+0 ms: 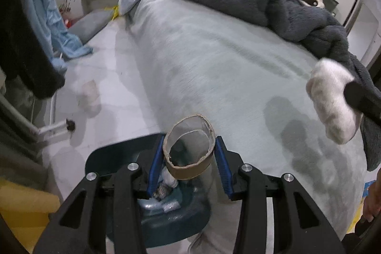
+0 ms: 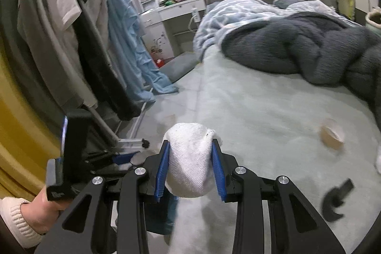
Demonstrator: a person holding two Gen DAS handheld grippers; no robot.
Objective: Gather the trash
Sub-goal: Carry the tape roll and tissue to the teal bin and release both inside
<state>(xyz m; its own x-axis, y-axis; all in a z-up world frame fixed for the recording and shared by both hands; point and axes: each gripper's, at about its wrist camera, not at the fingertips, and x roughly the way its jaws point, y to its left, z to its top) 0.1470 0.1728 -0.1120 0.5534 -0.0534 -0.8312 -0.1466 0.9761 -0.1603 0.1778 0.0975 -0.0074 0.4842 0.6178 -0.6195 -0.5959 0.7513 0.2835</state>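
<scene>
My left gripper (image 1: 189, 146) is shut on a short brown cardboard ring (image 1: 188, 169), its blue pads pressing both sides. Right under it stands a dark teal bin (image 1: 107, 156) with crumpled trash (image 1: 166, 187) inside, beside the bed. My right gripper (image 2: 190, 146) is shut on a white wad of cloth (image 2: 188, 170), held over the bed's edge. That wad (image 1: 331, 99) also shows at the right of the left wrist view. A second cardboard roll (image 2: 332, 137) lies on the bed. A pale crumpled scrap (image 1: 90, 92) lies on the floor.
The pale green bed (image 1: 214, 63) fills the middle, with a dark fluffy blanket (image 2: 309, 51) and a blue quilt (image 2: 238, 13) on it. A clothes rack (image 2: 71, 39) with hanging garments lines the left. A grey cushion (image 2: 178, 66) lies on the floor. A blurred black object (image 2: 335, 201) is at the lower right.
</scene>
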